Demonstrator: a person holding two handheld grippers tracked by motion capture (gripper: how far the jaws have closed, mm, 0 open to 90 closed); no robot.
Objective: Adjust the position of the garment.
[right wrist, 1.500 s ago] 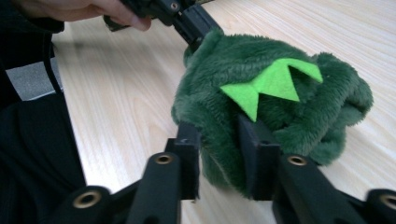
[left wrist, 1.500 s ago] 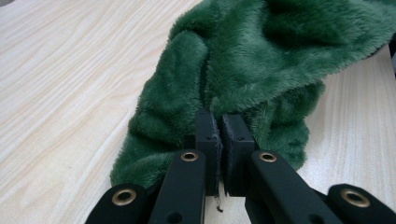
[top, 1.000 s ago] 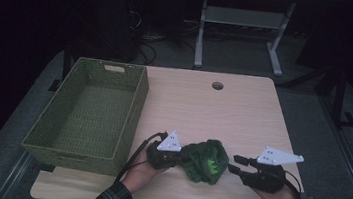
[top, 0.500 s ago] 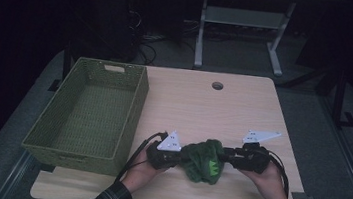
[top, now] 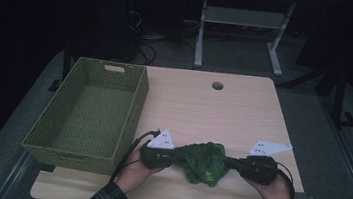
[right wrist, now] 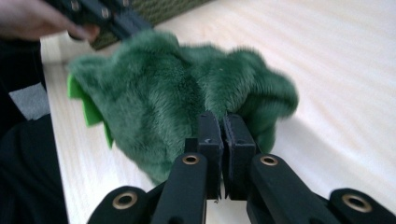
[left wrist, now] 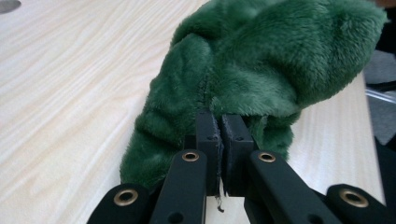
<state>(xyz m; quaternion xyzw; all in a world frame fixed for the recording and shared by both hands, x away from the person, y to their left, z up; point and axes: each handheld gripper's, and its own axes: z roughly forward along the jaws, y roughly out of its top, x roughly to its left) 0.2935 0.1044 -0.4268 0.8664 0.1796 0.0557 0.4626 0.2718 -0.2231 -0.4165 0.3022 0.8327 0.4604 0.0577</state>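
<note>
Green plush (top: 205, 161) pinched between both grippers' fingers (left wrist: 208, 135)

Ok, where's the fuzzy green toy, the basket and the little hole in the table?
Fuzzy green toy (top: 205, 161), high view, middle of fur.
Basket (top: 133, 112), high view, right wall.
Hole (top: 217, 85), high view, its centre.

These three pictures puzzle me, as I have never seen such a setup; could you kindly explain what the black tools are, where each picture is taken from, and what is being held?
A person sits at a wooden table with a hand-held two-jaw gripper in each hand. The wide picture comes from a fixed camera above, looking down; there the left gripper and right gripper meet at a green plush toy. The other two pictures come from small cameras riding on each gripper, looking along its black jaws. Both pairs of jaws are shut, each pinching the fur of the toy from opposite sides; the right jaws have just been closing on it. A green woven basket stands on the table's left part.
</note>
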